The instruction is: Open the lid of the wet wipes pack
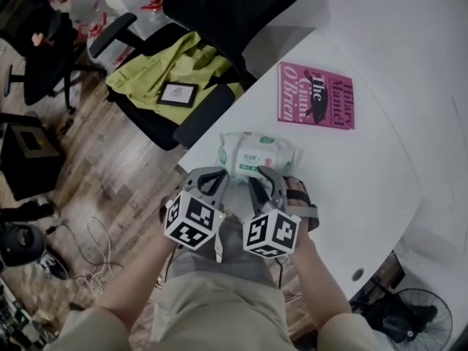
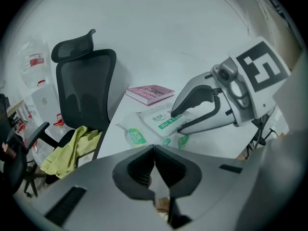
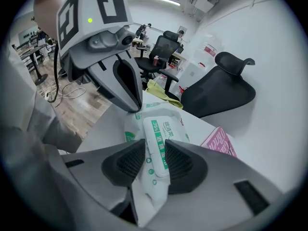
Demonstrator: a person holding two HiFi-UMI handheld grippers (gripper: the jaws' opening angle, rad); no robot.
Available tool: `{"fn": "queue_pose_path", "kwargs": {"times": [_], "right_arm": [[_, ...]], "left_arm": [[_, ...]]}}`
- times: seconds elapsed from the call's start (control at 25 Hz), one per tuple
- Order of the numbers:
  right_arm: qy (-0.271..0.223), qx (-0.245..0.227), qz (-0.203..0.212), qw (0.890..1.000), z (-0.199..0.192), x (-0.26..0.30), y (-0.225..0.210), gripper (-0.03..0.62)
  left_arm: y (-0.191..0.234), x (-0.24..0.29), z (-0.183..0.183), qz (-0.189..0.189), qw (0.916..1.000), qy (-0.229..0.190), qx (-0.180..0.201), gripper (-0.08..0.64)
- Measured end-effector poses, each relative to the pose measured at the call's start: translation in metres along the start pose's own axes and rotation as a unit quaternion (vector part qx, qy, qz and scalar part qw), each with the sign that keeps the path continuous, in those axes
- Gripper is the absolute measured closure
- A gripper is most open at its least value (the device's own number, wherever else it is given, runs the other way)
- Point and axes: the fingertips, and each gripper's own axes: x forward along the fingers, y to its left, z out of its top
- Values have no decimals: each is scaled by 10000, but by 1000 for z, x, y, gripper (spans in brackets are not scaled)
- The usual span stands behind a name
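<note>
White wipes pack (image 3: 163, 126) sits inside part-open right gripper (image 3: 155, 144); left gripper (image 2: 154, 148) closed, empty.

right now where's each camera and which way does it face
head view: on the head, facing down at the table; forearms, left gripper, right gripper
left gripper view: on that gripper, facing across the table; its shut jaws, right gripper
right gripper view: on that gripper, facing the wet wipes pack; its jaws
shared: the pack

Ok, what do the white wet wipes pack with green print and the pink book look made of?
White wet wipes pack: soft, slightly glossy plastic film, judging by its crinkled ends. Pink book: probably a paper cover, flat, printed, fairly matte.
</note>
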Motion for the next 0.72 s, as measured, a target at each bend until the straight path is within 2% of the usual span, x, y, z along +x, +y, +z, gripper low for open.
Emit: {"fn": "queue_pose_path", "kwargs": {"times": [0.12, 0.24, 0.44, 0.72], "right_arm": [[88, -173, -61, 9998, -1, 1, 1, 464], [114, -238, 19, 9996, -1, 0, 1, 492], [-70, 36, 225, 9997, 3, -8, -3, 514], [-49, 75, 230, 9997, 10, -19, -10, 522]], "left_arm": [[0, 2, 0, -7, 9999, 35, -157, 538], [-1, 4, -2, 80, 9998, 156, -39, 538], [0, 7, -6, 120, 9995, 294, -36, 538], [0, 7, -6, 109, 9991, 363, -180, 537]]}}
